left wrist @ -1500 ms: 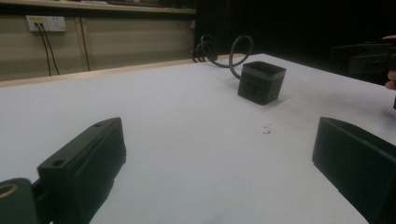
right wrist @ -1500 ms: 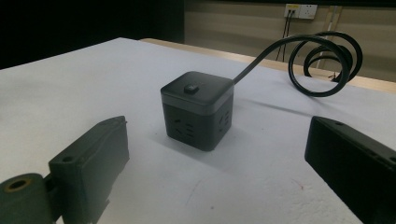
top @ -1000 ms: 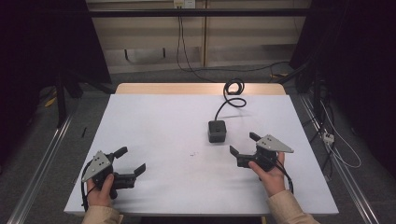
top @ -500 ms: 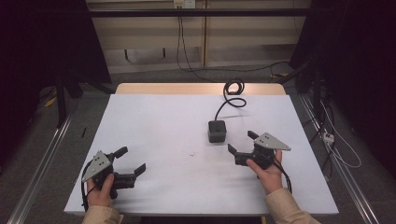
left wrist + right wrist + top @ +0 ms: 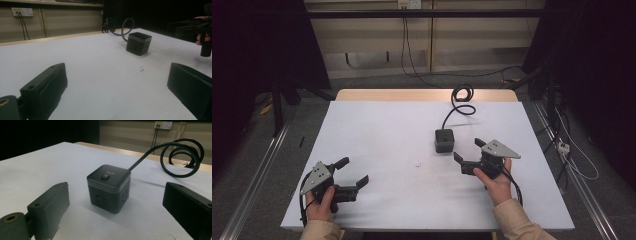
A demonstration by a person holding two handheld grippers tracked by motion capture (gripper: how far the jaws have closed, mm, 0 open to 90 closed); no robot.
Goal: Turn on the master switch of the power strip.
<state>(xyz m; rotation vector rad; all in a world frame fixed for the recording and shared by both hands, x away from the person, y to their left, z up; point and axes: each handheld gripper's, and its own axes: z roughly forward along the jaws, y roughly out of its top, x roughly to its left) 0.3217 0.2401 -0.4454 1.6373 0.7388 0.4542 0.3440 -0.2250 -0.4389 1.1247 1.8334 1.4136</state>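
Observation:
A dark grey cube power strip (image 5: 444,140) (image 5: 138,43) (image 5: 109,188) sits on the white table, right of centre, with sockets on its sides and a button on top. Its black cable (image 5: 460,103) (image 5: 180,157) coils toward the far edge. My right gripper (image 5: 469,150) (image 5: 117,205) is open, held just right of the cube, and its jaws point at the cube with a small gap left. At the near left my left gripper (image 5: 352,172) (image 5: 117,90) is open and empty, low over the table.
The white table (image 5: 387,130) has a wooden strip along its far edge. A tiny speck (image 5: 417,165) (image 5: 141,69) lies near the middle. Wall sockets (image 5: 408,4) and cables hang behind. Rails run along the floor on both sides.
The right gripper has edged slightly forward and left toward the cube. The left gripper has stayed in place.

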